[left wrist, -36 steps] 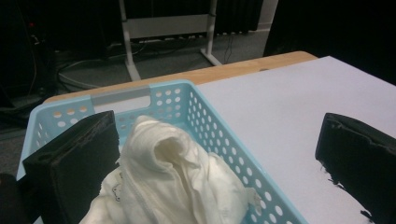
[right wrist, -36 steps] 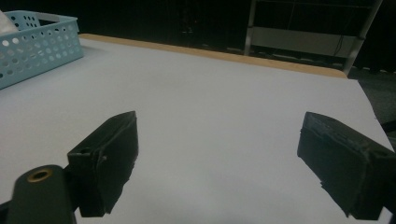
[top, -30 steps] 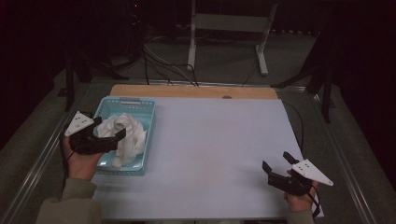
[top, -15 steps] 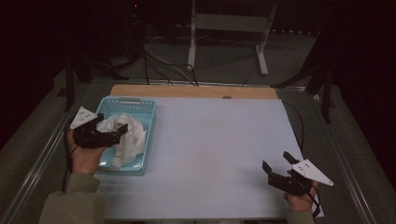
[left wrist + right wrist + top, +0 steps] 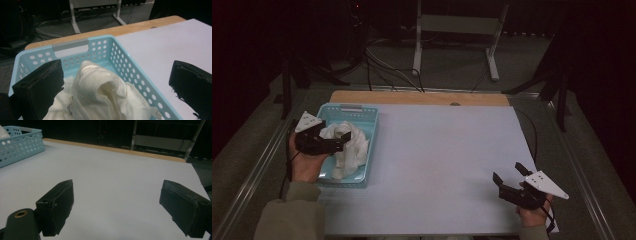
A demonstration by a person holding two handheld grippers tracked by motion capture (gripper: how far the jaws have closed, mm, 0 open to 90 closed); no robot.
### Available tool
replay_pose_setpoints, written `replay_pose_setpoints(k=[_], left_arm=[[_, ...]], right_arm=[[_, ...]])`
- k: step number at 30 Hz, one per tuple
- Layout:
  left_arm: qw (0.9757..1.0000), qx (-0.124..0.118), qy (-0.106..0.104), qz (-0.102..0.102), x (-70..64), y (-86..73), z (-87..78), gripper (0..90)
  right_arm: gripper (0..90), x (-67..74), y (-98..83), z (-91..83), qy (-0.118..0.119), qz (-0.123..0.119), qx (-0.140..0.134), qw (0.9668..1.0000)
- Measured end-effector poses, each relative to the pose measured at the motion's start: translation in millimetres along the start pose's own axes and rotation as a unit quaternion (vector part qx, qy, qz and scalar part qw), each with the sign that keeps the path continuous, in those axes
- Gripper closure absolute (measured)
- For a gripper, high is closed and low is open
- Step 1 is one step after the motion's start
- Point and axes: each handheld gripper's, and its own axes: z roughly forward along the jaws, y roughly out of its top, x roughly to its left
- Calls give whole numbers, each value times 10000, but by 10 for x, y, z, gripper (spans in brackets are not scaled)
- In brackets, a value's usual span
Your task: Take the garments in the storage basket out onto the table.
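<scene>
Nearest the person, the right tongs (image 5: 512, 182) hover low over the bare white worktop (image 5: 437, 160) at its near right corner, jaws spread wide with nothing between them; in the right gripper view they point across the empty sheet, the basket well apart at far left. The left tongs (image 5: 339, 142) are much the nearer pair to the cloth: they sit over the near half of the blue basket (image 5: 347, 109), at the worktop's left edge, jaws also wide apart and holding nothing. In the left gripper view the white cloth (image 5: 100, 97) lies bunched directly ahead and just below, between the two jaws, one jaw inside the basket, the other out past its right wall. The heap runs lengthwise along the basket, near to far. A grab would likely fall to the left hand, by dropping and closing.
</scene>
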Motion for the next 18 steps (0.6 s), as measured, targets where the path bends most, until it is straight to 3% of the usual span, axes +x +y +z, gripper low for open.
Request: replay_pose_setpoints(k=[10,18], left_arm=[[9997,203,108,-38,41,-18,139,1],[9991,420,14,-70,73,-52,276,0]], right_arm=[[124,-5,0,-1,-7,4,-7,10000],[124,-6,1,0,-6,4,-11,10000]])
